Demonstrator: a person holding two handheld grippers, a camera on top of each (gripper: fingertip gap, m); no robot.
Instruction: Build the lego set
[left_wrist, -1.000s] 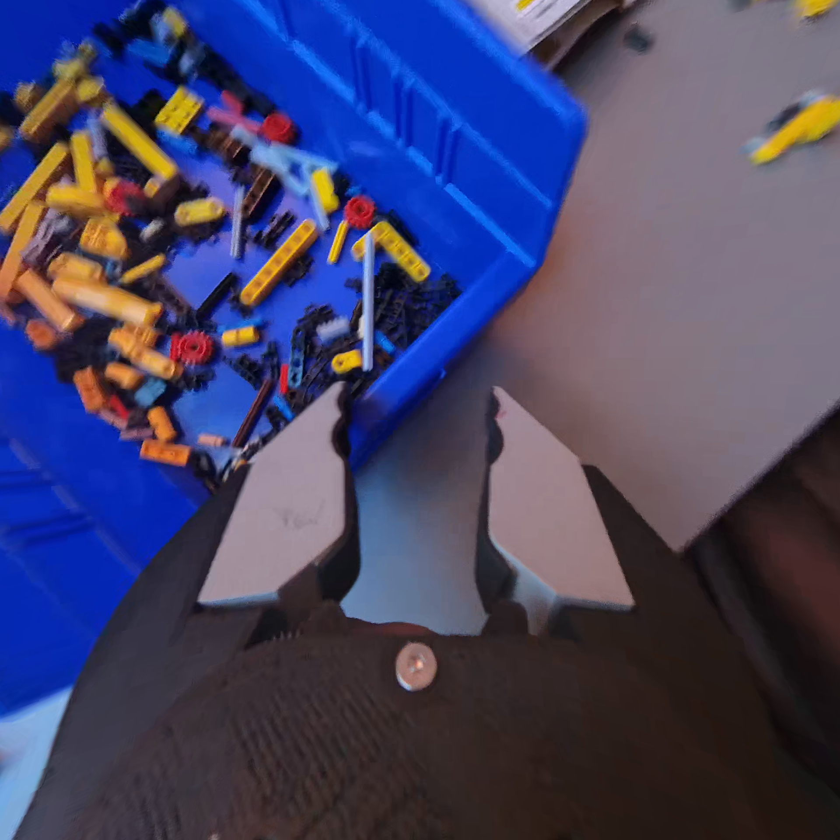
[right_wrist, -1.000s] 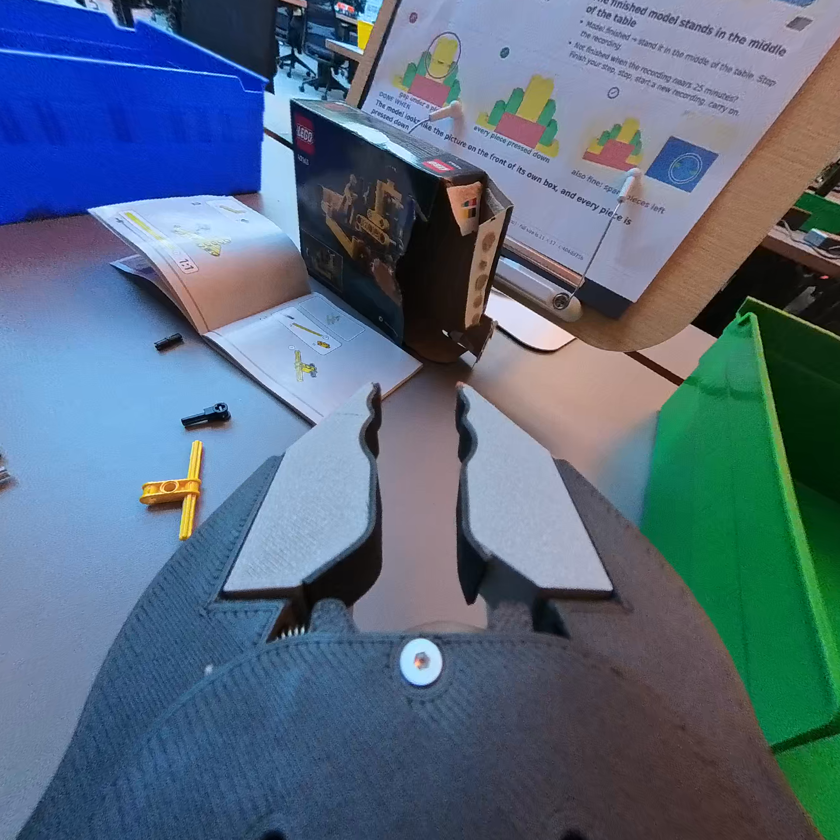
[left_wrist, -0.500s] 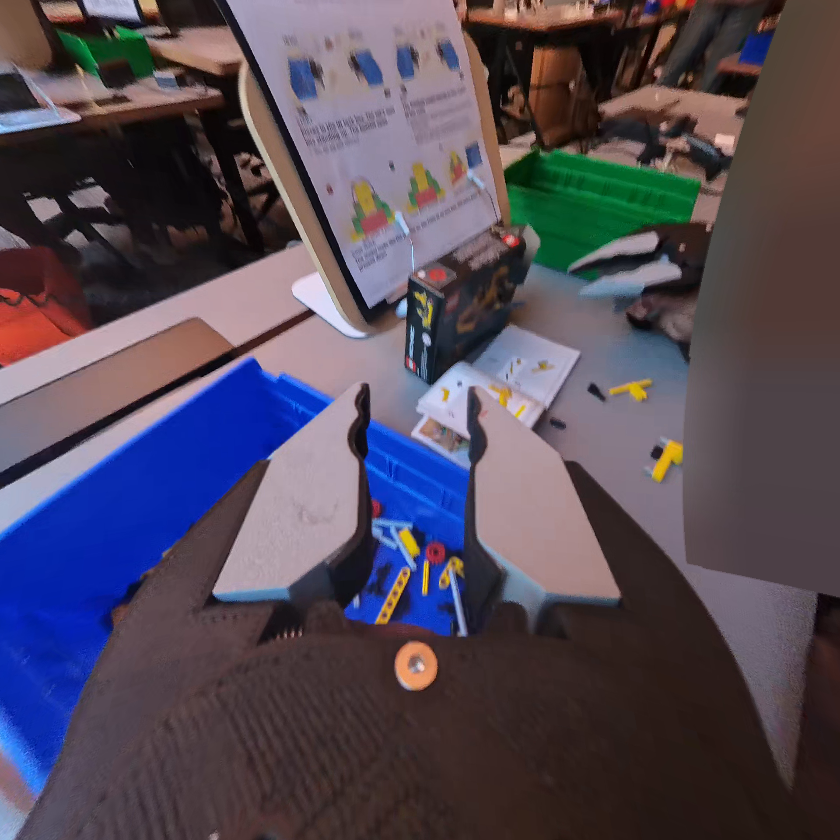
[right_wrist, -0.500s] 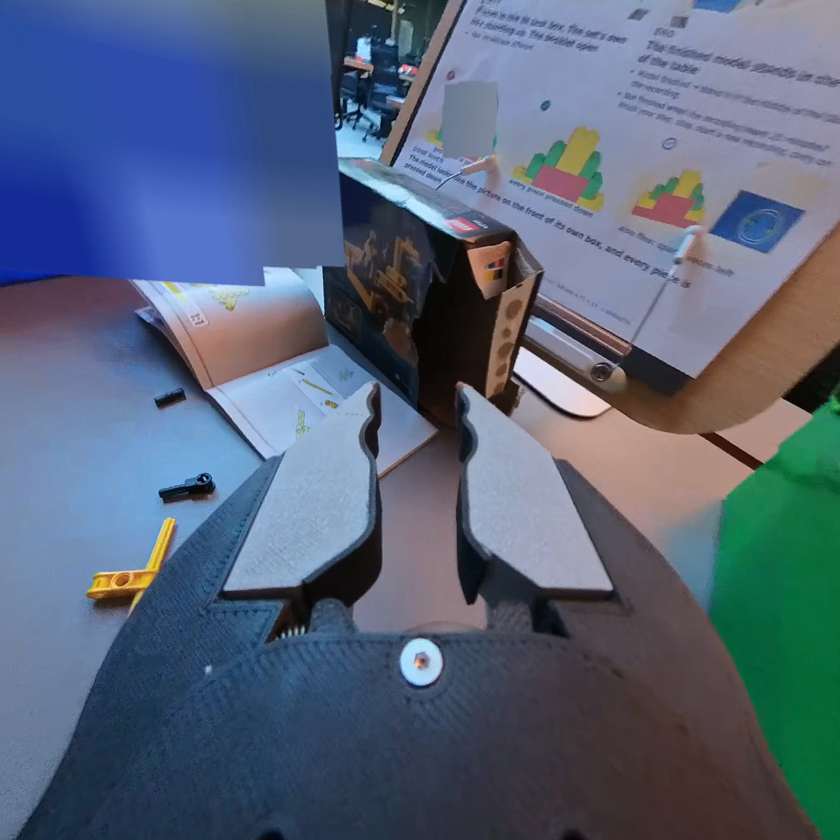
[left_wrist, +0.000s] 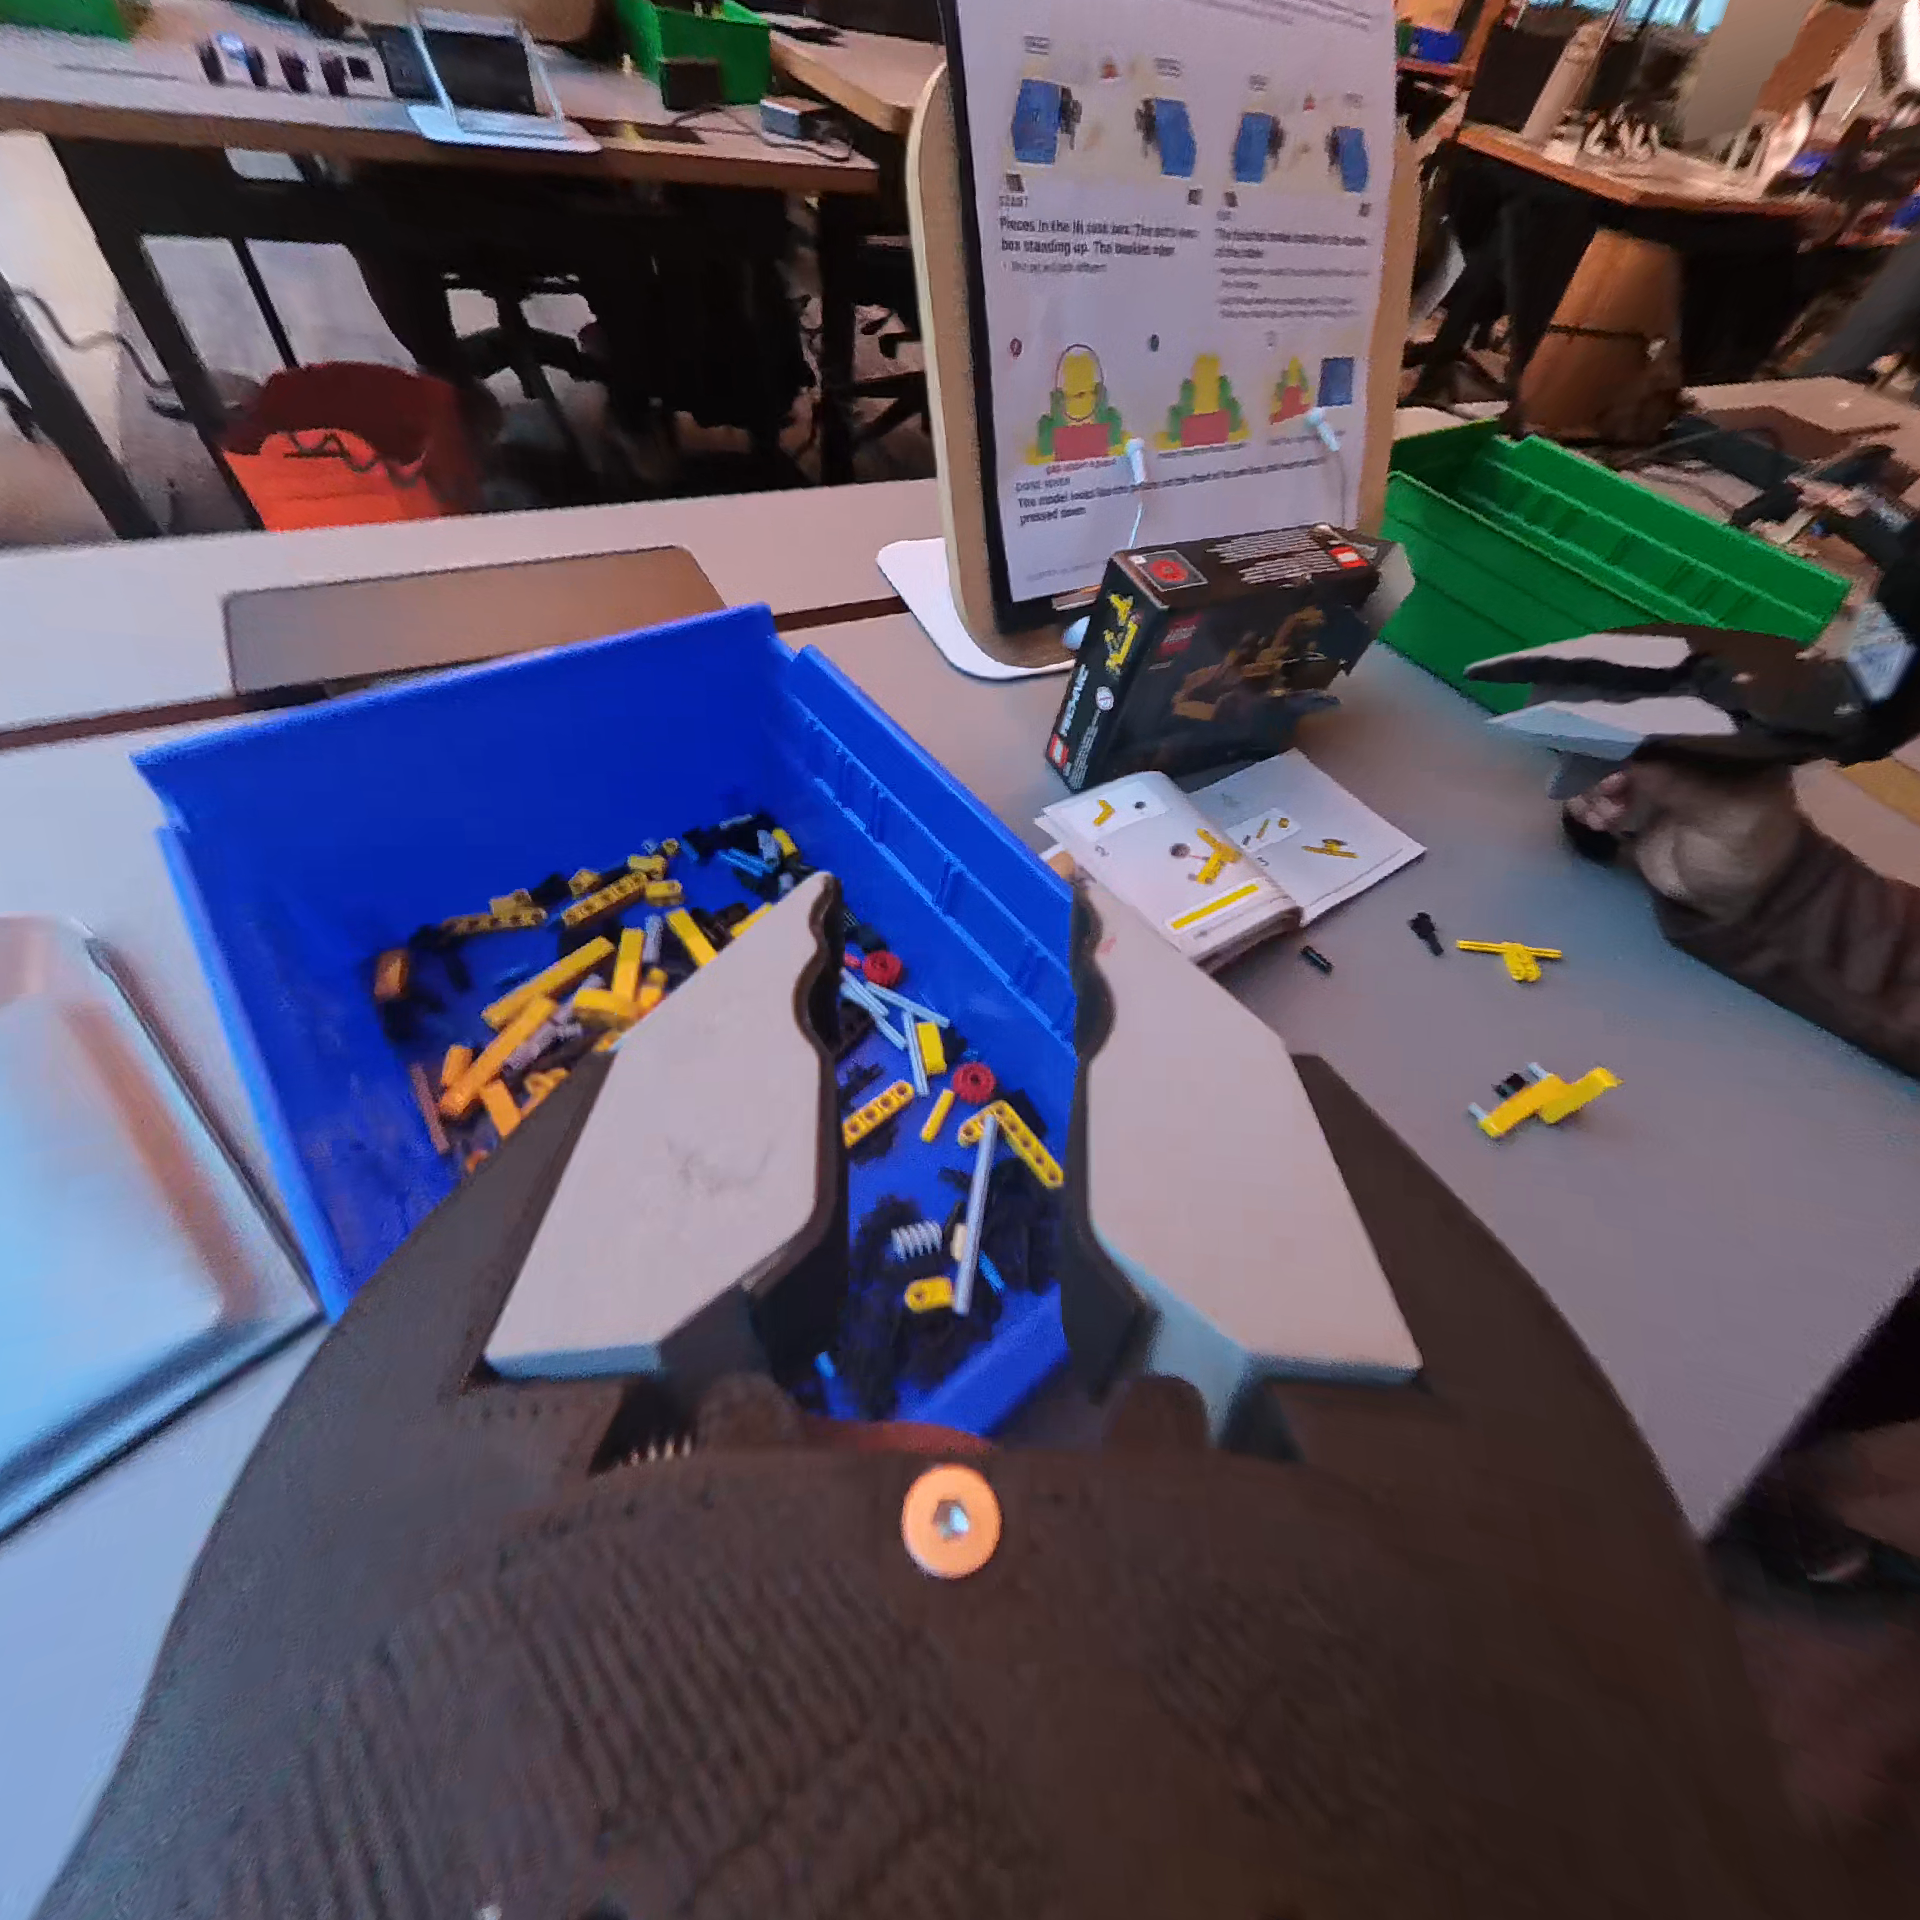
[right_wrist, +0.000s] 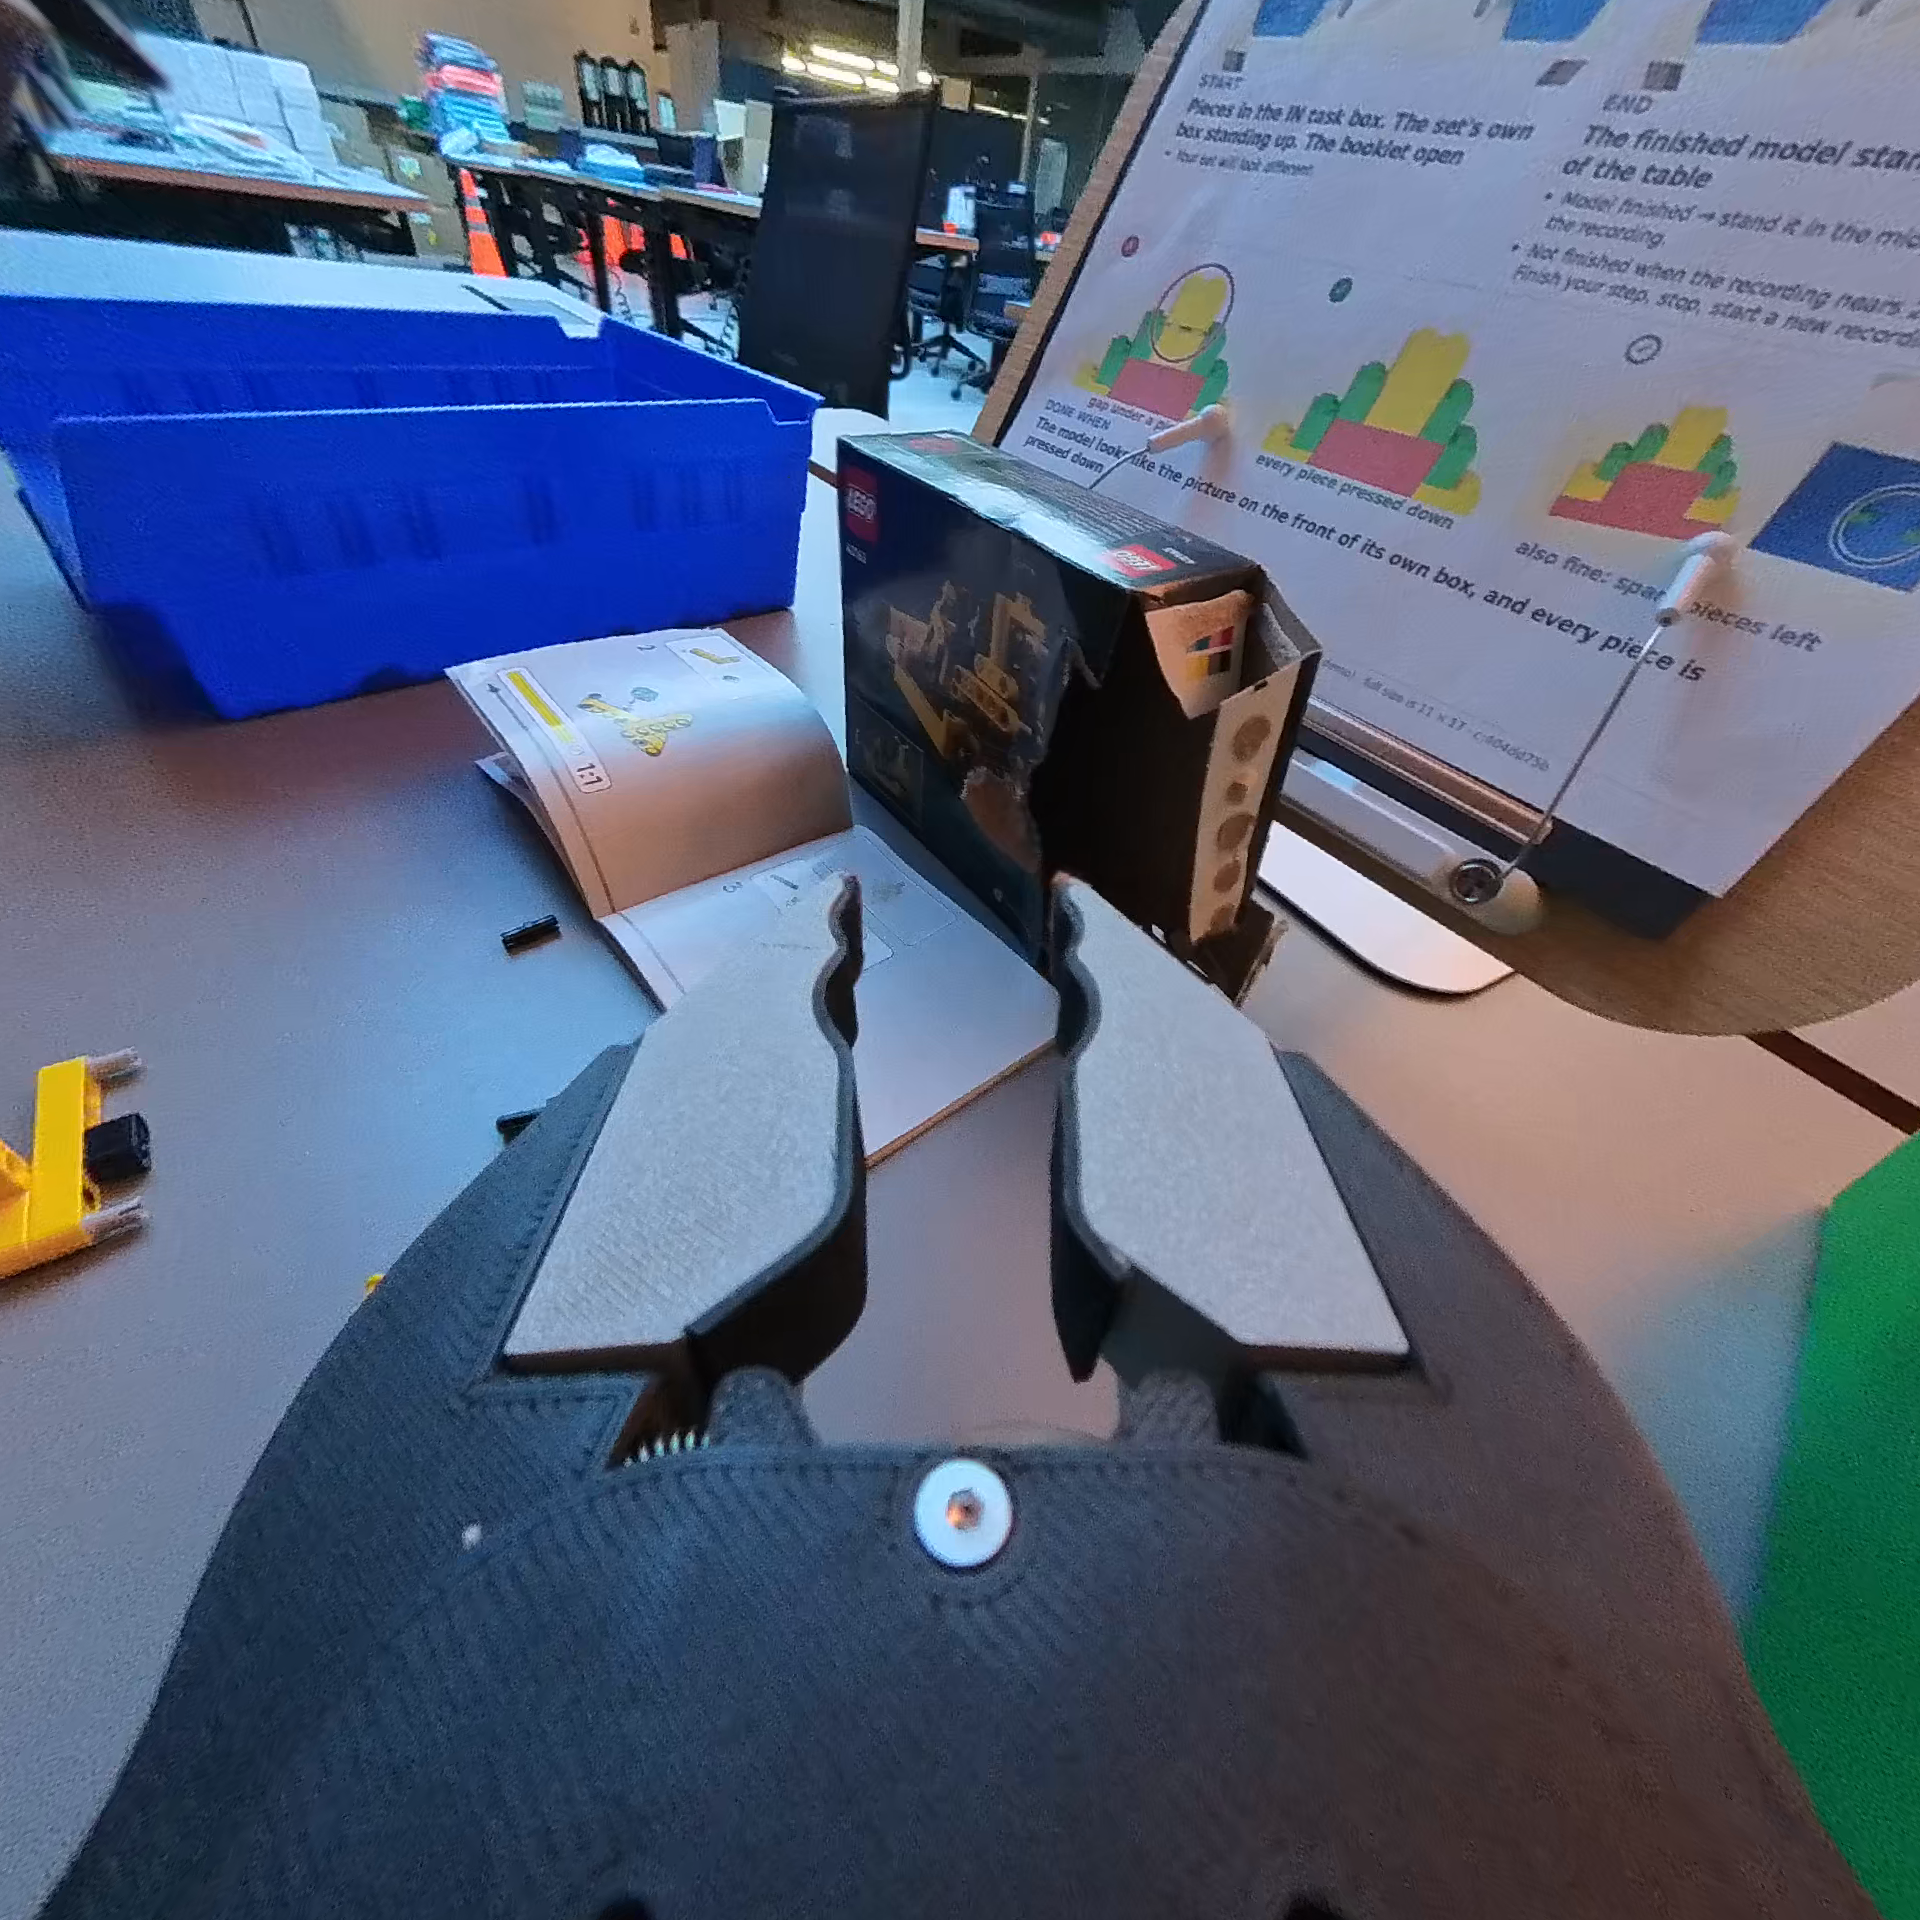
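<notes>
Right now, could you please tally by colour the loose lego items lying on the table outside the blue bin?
Yellow: 2, the cross-shaped piece and the small assembly
Black: 2, the short pin and the longer connector
Total: 4

Dim workshop; rows of desks (right_wrist: 582, 197), office chairs (right_wrist: 951, 322) behind.

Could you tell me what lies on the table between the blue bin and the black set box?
The open instruction booklet lies between the blue bin and the black set box, with its far edge against the box; the right wrist view shows this best.
</notes>
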